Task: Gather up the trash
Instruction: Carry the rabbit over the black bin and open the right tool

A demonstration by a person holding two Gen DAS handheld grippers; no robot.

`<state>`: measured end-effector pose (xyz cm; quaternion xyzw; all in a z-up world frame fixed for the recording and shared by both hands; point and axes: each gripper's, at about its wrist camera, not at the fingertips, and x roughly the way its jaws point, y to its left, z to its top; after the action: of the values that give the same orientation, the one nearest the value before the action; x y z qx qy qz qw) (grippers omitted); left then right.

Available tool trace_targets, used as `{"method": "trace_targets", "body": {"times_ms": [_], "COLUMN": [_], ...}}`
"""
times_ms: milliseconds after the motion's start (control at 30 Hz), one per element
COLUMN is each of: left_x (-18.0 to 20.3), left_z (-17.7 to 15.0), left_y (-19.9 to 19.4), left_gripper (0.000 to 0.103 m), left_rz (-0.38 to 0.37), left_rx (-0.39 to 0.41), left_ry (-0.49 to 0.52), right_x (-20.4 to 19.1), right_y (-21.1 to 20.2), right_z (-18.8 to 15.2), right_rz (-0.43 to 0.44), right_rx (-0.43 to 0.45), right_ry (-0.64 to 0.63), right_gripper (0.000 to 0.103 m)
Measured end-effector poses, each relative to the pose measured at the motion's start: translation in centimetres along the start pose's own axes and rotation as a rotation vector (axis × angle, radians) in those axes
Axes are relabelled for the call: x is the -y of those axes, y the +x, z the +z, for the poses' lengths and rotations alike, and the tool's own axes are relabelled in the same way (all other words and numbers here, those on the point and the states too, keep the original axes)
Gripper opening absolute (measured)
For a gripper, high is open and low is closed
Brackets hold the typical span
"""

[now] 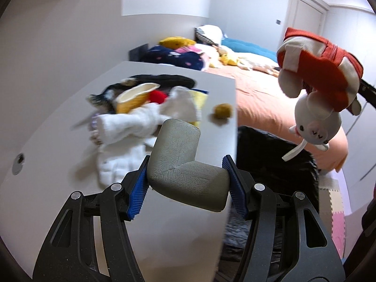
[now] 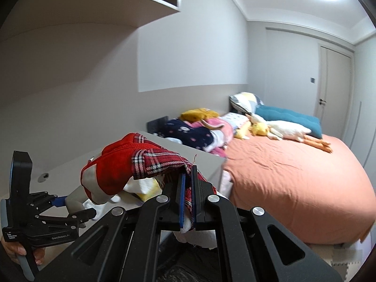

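Our left tongs (image 1: pixel 186 183) grip a grey foam corner (image 1: pixel 185 174) above the table (image 1: pixel 58 164) edge; the right tongs (image 2: pixel 187 202) pinch a plush doll (image 1: pixel 322 89) over the black bag (image 1: pixel 277 164), clutter (image 1: pixel 145 117) behind.

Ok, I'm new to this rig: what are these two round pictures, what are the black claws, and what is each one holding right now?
Each picture comes from a fisheye camera on a hand-held gripper, looking along its two fingers. A person carries both; there is no robot arm. In the left wrist view, the left gripper clamps a grey L-shaped foam piece above a white desk that bears a blurred pile of clothes and toys and a small brown ball. In the right wrist view, the right gripper is shut on the plaid skirt of a plush toy in red clothes, which hangs upside down. Behind is a bed with an orange sheet.
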<state>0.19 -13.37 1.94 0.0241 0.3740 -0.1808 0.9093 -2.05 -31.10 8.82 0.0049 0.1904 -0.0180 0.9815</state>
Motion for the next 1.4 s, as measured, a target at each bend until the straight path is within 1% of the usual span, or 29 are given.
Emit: {"method": "trace_targets", "body": {"times_ms": [267, 433, 600, 633, 667, 700, 733, 767, 800, 833, 967, 1067, 1400], "left_x": [5.6, 8.4, 10.5, 10.8, 11.0, 11.3, 11.5, 11.6, 11.7, 12.0, 12.4, 12.3, 8.7], "left_z": [0.5, 0.5, 0.2, 0.2, 0.1, 0.1, 0.0, 0.1, 0.0, -0.1, -0.3, -0.4, -0.6], "left_y": [1.2, 1.9, 2.9, 3.0, 3.2, 3.5, 3.8, 3.9, 3.8, 3.8, 4.2, 4.1, 4.3], "left_gripper": [0.059, 0.059, 0.059, 0.060, 0.060, 0.069, 0.082, 0.097, 0.097, 0.097, 0.097, 0.097, 0.097], "left_rz": [-0.078, -0.109, -0.125, -0.127, -0.129, -0.136, -0.136, -0.129, -0.129, -0.132, -0.140, -0.121, -0.063], "left_rx": [-0.018, -0.037, -0.063, -0.068, -0.076, -0.092, -0.101, -0.099, -0.082, -0.081, -0.097, -0.089, -0.095], "left_ry": [0.081, 0.127, 0.167, 0.172, 0.175, 0.177, 0.172, 0.165, 0.160, 0.164, 0.173, 0.180, 0.123], "right_x": [4.4, 7.3, 9.2, 9.5, 9.8, 10.3, 10.4, 10.8, 11.0, 11.1, 11.8, 11.9, 9.6], "right_y": [-0.6, -0.1, 1.0, 1.2, 1.4, 1.5, 1.2, 1.0, 0.5, 0.4, 0.0, 0.2, 2.4], "right_z": [-1.5, -2.4, -3.3, -3.5, -3.7, -3.8, -4.1, -4.1, -4.0, -3.9, -3.8, -4.0, -4.3], "right_rz": [-0.092, -0.135, -0.150, -0.150, -0.145, -0.148, -0.156, -0.168, -0.180, -0.189, -0.210, -0.198, -0.155], "right_rx": [-0.041, -0.102, -0.158, -0.169, -0.184, -0.196, -0.198, -0.184, -0.158, -0.148, -0.136, -0.139, -0.177], "right_ry": [0.048, 0.100, 0.142, 0.152, 0.169, 0.190, 0.206, 0.227, 0.242, 0.248, 0.270, 0.282, 0.244], "right_gripper": [0.005, 0.005, 0.005, 0.007, 0.020, 0.031, 0.062, 0.078, 0.080, 0.080, 0.082, 0.082, 0.082]}}
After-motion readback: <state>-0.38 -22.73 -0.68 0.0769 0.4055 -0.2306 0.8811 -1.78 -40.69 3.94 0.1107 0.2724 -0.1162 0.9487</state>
